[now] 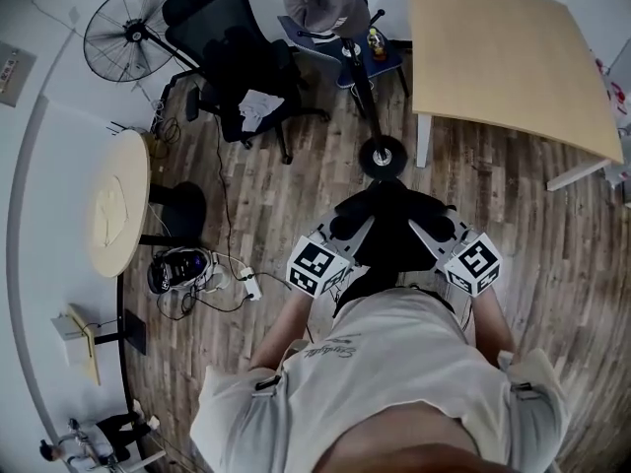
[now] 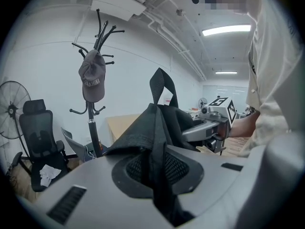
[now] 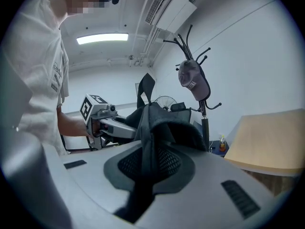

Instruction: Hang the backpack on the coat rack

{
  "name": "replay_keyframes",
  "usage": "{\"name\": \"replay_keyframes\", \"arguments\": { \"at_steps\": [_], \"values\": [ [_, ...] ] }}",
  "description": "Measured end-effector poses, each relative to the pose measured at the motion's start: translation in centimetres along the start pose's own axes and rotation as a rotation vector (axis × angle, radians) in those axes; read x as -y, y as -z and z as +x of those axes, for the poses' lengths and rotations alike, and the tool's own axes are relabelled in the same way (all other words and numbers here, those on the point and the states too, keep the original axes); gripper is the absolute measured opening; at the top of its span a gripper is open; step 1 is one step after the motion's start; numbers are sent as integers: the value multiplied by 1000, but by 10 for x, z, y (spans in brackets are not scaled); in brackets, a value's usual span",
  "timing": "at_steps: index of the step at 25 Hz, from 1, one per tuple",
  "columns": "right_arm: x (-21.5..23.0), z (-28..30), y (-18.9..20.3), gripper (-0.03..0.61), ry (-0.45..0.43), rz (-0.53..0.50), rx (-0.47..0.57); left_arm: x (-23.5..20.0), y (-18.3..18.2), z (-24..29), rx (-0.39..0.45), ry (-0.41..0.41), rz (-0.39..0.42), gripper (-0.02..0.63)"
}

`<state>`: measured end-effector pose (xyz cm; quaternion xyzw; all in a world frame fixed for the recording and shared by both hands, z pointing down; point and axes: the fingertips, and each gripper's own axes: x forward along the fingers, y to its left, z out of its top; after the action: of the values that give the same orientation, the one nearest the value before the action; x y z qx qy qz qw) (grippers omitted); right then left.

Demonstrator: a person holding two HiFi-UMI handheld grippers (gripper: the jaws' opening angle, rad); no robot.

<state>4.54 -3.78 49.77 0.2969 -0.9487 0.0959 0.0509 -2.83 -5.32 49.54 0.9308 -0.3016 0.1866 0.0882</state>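
Observation:
A black backpack (image 1: 394,227) hangs between my two grippers, just in front of the person. My left gripper (image 1: 347,230) is shut on a fold of its fabric (image 2: 159,142), with the carry loop (image 2: 162,85) standing up behind. My right gripper (image 1: 436,233) is shut on the other side of the backpack (image 3: 152,128). Just ahead stands the black coat rack (image 1: 361,82) on its round base (image 1: 383,156). A grey cap (image 2: 92,78) hangs on its hooks (image 3: 190,46). Each gripper view shows the other gripper across the bag.
A black office chair (image 1: 237,62) and a floor fan (image 1: 126,30) stand left of the rack. A light wooden table (image 1: 503,57) is to its right, a blue chair (image 1: 380,62) behind it. At the left are a round table (image 1: 118,200) and cables with a power strip (image 1: 246,286).

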Motion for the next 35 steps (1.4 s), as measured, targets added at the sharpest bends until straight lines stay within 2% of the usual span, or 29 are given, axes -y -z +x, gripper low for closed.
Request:
{"name": "replay_keyframes", "arguments": {
  "at_steps": [6, 15, 27, 35],
  "values": [
    [28, 37, -9, 29, 23, 3, -47, -45, -9, 13, 8, 34, 2, 44],
    [75, 96, -26, 29, 69, -9, -53, -116, -24, 36, 0, 71, 73, 44],
    [148, 150, -41, 29, 29, -19, -64, -190, -47, 82, -20, 16, 62, 44],
    [197, 179, -41, 29, -34, -17, -77, -230, -50, 118, -44, -49, 7, 44]
  ]
}}
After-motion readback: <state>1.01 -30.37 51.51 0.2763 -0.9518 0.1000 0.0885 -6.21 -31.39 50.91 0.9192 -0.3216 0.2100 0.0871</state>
